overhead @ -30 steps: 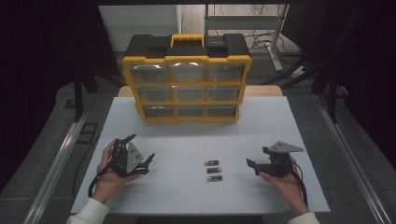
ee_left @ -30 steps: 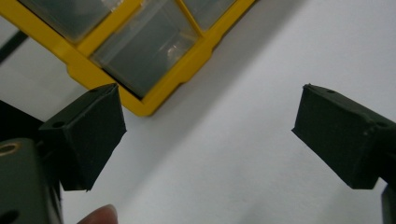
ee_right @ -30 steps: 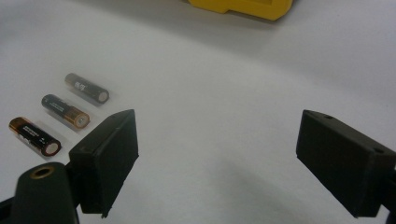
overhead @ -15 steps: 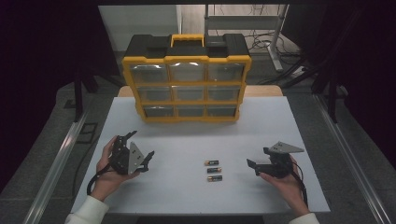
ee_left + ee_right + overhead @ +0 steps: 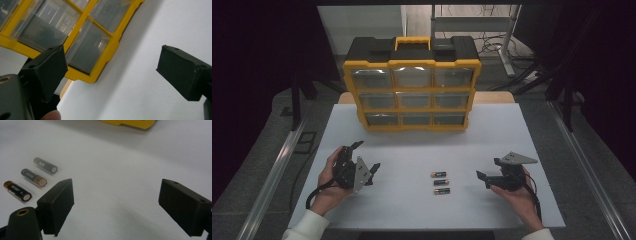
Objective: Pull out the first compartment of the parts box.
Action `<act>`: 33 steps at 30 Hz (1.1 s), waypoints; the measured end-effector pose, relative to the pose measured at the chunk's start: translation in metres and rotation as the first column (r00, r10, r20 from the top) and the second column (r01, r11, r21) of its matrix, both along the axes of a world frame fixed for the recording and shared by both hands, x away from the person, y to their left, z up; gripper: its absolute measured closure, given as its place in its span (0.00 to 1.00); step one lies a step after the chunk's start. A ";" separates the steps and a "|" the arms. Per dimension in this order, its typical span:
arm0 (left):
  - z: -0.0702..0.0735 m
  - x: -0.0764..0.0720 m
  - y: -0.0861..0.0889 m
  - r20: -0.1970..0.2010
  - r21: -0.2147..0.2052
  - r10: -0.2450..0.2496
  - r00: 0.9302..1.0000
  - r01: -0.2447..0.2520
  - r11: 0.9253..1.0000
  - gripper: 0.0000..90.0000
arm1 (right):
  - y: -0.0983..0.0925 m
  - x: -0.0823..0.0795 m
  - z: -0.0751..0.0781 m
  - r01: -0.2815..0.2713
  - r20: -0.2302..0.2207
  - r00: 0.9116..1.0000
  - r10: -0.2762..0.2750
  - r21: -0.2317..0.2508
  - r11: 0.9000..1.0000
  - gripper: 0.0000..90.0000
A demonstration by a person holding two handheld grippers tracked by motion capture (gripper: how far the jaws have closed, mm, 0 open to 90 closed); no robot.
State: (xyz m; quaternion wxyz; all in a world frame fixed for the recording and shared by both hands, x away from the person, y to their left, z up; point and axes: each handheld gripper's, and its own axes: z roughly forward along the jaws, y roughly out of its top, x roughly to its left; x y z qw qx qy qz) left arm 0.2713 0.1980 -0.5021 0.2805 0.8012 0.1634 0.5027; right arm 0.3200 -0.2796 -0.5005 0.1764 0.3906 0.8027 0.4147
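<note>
Nearest to us, our left claw (image 5: 368, 157) and right claw (image 5: 487, 169) rest low on the white surface (image 5: 412, 210), each with jaws spread wide and nothing between them. Between the two claws, nearer the right one, three batteries (image 5: 440, 182) lie in a short column, just beside one another and parallel; in the right claw's view they lie left of its jaws. Farther back stands the yellow and black drawer organizer (image 5: 412, 82), upright, with its clear drawers facing us.
</note>
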 end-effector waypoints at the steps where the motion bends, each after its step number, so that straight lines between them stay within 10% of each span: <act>1: 0.000 0.000 0.000 0.002 0.001 -0.003 1.000 0.003 1.000 0.11 | 0.000 0.000 0.000 0.000 0.000 1.000 0.000 0.001 1.000 0.15; 33: 0.031 0.013 -0.004 0.077 -0.024 -0.039 0.996 0.041 0.999 0.11 | 0.000 -0.001 0.001 -0.002 0.000 1.000 0.002 0.011 1.000 0.15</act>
